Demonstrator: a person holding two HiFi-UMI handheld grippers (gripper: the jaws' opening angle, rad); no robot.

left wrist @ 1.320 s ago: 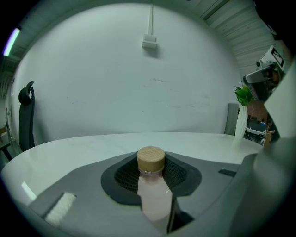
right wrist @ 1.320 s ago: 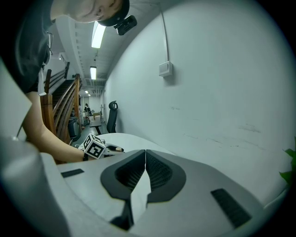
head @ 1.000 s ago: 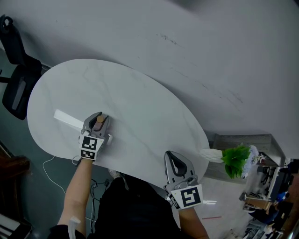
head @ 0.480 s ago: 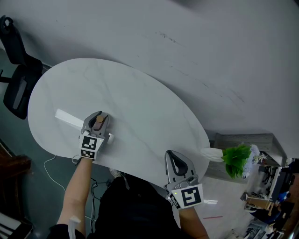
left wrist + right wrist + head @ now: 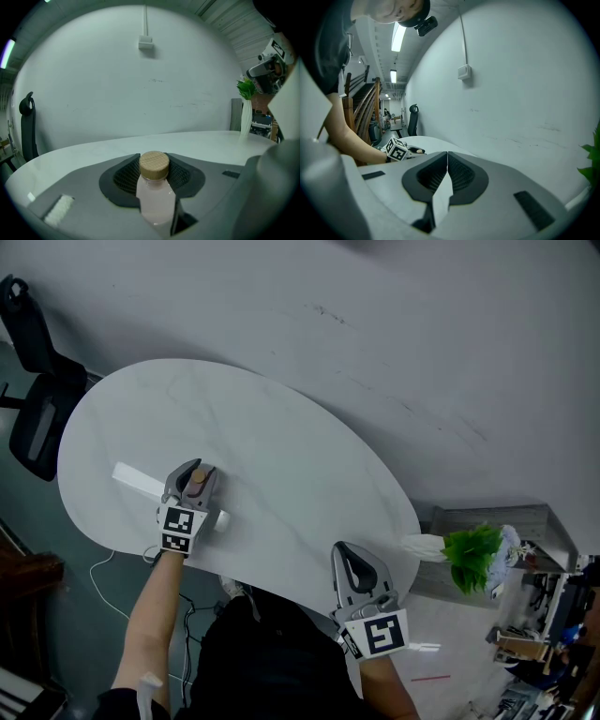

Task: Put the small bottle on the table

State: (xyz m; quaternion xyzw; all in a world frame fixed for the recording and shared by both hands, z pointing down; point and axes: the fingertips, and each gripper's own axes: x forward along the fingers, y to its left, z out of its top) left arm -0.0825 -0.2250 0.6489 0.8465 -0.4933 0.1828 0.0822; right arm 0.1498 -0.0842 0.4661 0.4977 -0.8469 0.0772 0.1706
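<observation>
Release step, we reckon: small bottle (image 5: 154, 199) upright on table (image 5: 281, 456) between left gripper (image 5: 192, 468) jaws, which have just been opening, pads look just off it. Right gripper (image 5: 349, 551) closed, empty (idle). Next: widen, back off without tipping.

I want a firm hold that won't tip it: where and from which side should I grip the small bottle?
Take the small bottle by its pale body, below the cap, coming in roughly level from the near side: it stands upright with round sides. The left gripper has it that way, and its jaws have just been opening with it between them.
</observation>
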